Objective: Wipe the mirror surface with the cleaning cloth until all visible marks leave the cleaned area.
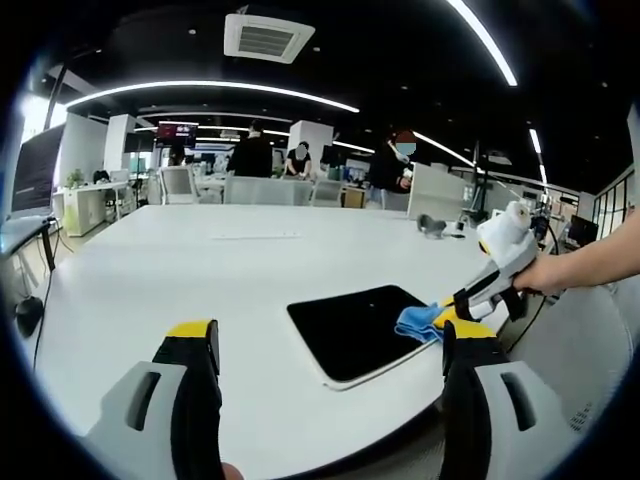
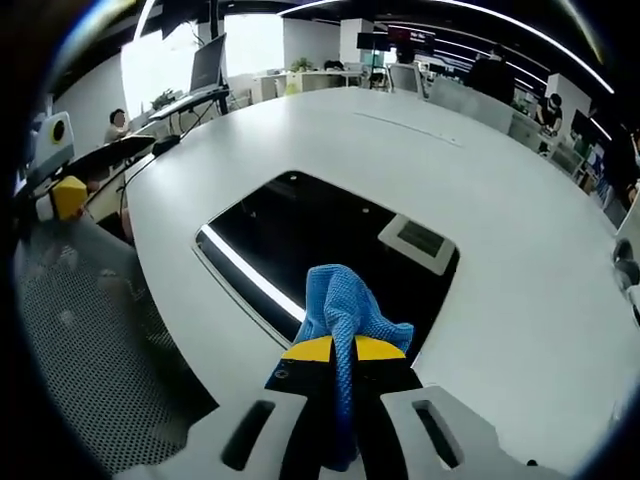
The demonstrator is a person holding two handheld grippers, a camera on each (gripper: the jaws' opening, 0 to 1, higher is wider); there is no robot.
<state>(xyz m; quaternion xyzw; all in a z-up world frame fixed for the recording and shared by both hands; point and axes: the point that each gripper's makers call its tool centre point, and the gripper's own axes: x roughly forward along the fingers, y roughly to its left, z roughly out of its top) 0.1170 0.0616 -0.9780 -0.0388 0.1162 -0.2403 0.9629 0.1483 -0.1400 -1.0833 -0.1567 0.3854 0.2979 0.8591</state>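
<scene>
A dark rectangular mirror (image 1: 355, 330) lies flat on the white table (image 1: 200, 270), near its front edge. My left gripper (image 1: 329, 330) hovers open in front of it, nothing between its yellow-tipped jaws. From the right, a person's hand (image 1: 548, 275) brings in my right gripper (image 1: 447, 312), shut on a blue cleaning cloth (image 1: 420, 322) that rests on the mirror's right edge. In the right gripper view the cloth (image 2: 345, 305) bunches out of the right gripper (image 2: 345, 348) over the mirror (image 2: 300, 235), which reflects ceiling lights. The left gripper (image 2: 62, 195) shows at the far left.
A small grey object (image 1: 431, 224) sits far back on the table. A mesh chair (image 2: 90, 330) stands beside the table's edge below the mirror. Several people (image 1: 252, 155) and office chairs (image 1: 178, 184) stand beyond the far side. A monitor (image 1: 38, 170) is at the left.
</scene>
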